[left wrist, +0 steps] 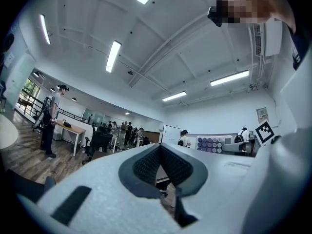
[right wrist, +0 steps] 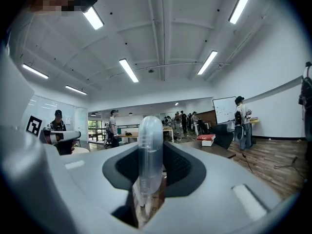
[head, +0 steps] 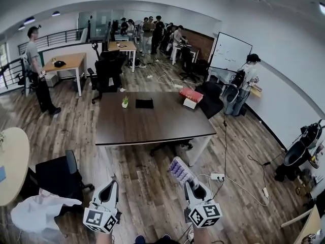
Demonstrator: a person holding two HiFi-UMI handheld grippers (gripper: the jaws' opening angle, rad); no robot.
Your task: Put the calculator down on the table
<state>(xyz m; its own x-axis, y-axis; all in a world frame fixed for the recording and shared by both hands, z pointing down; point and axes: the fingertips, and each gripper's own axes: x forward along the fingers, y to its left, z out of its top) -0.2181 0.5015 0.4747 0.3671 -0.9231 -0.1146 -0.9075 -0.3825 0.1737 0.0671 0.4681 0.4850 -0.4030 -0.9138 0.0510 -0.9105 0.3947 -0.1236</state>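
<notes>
A calculator (head: 180, 170) with purple keys juts forward and up from my right gripper (head: 189, 185), which is shut on its near end, above the wooden floor in front of the dark brown table (head: 152, 123). In the right gripper view the calculator (right wrist: 149, 152) stands edge-on, pale and translucent, between the dark pads (right wrist: 178, 167). My left gripper (head: 112, 185) hangs beside it to the left, shut with nothing in it. In the left gripper view, its pads (left wrist: 146, 165) meet at the tip. That view also catches the calculator (left wrist: 215, 144) at the right.
On the table lie a red book on a white box (head: 191, 96), a small plant (head: 125, 102) and a flat black object (head: 144, 103). A black office chair (head: 60, 176) with white cloth (head: 39, 212) stands at left. Cables and a power strip (head: 217, 177) lie at right. People stand around the room.
</notes>
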